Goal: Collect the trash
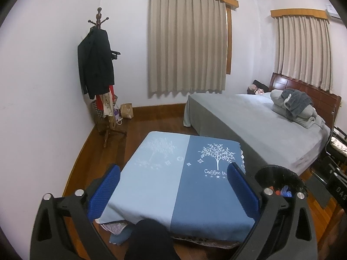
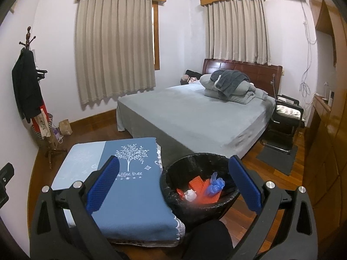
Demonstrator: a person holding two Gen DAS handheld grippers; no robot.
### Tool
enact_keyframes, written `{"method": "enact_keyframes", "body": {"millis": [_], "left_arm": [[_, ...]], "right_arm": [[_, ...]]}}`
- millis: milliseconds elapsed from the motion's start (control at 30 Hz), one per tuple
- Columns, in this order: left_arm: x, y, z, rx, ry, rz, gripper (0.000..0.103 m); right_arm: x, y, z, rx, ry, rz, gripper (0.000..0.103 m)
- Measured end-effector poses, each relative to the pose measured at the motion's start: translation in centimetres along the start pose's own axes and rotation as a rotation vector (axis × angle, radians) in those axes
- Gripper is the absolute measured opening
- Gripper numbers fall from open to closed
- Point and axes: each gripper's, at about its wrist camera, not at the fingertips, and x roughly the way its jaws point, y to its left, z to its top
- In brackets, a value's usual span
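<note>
Left gripper (image 1: 174, 186): jaws spread wide, nothing between the blue pads (image 1: 104, 191). It hangs above the near part of the table (image 1: 151, 186), which is covered by a two-tone blue cloth with white tree prints.

Right gripper (image 2: 173, 181): jaws also spread wide, holding nothing. Its left pad sits over the table (image 2: 134, 208), its right pad over the far-right rim of the bin (image 2: 173, 197).

Bin: black, lined with a black bag, on the wood floor (image 2: 249, 214) just beside the table's right edge, between table and bed (image 2: 195, 117). In the left view only part of the bin (image 1: 279, 173) shows, behind the right finger.

Trash is in the bin: orange pieces (image 2: 198, 183), a crumpled blue glove or bag (image 2: 214, 185) (cannot tell which), and a white wad (image 2: 190, 195). All lie together at the bottom, touching or overlapping.

The cloth shows no loose items in either view.

Rest of room: grey-covered bed with folded bedding (image 2: 229, 86) near the headboard, beige curtains (image 2: 115, 49) drawn over two windows, coat rack (image 1: 98, 69) with a dark jacket in the left corner, brown paper bag (image 1: 126, 110) on the floor beside it, black chair (image 2: 286, 117) at the bed's far side.

A dark rounded shape sits at the bottom centre of both views, too close to identify.
</note>
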Motion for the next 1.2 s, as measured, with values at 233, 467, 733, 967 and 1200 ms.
{"method": "enact_keyframes", "body": {"millis": [233,467,733,967,1200], "left_arm": [[0.27,-0.10,0.08,0.005,0.003,-0.003,0.097],[0.35,-0.33,0.13,0.011,0.004,-0.003,0.097],[0.37,-0.33,0.29,0.011,0.002,-0.003,0.097],[0.35,-0.30,0.29,0.011,0.002,-0.006,0.097],[0.35,-0.24,0.43,0.011,0.003,-0.006,0.097]], "right_arm": [[-0.05,-0.13,-0.09,0.001,0.001,-0.002,0.098],[0.04,-0.08,-0.08,0.003,0.001,-0.002,0.098],[0.05,-0.14,-0.05,0.001,0.002,-0.001,0.098],[0.05,-0.09,-0.02,0.002,0.001,-0.002,0.098],[0.06,-0.11,0.01,0.001,0.002,-0.002,0.098]]}}
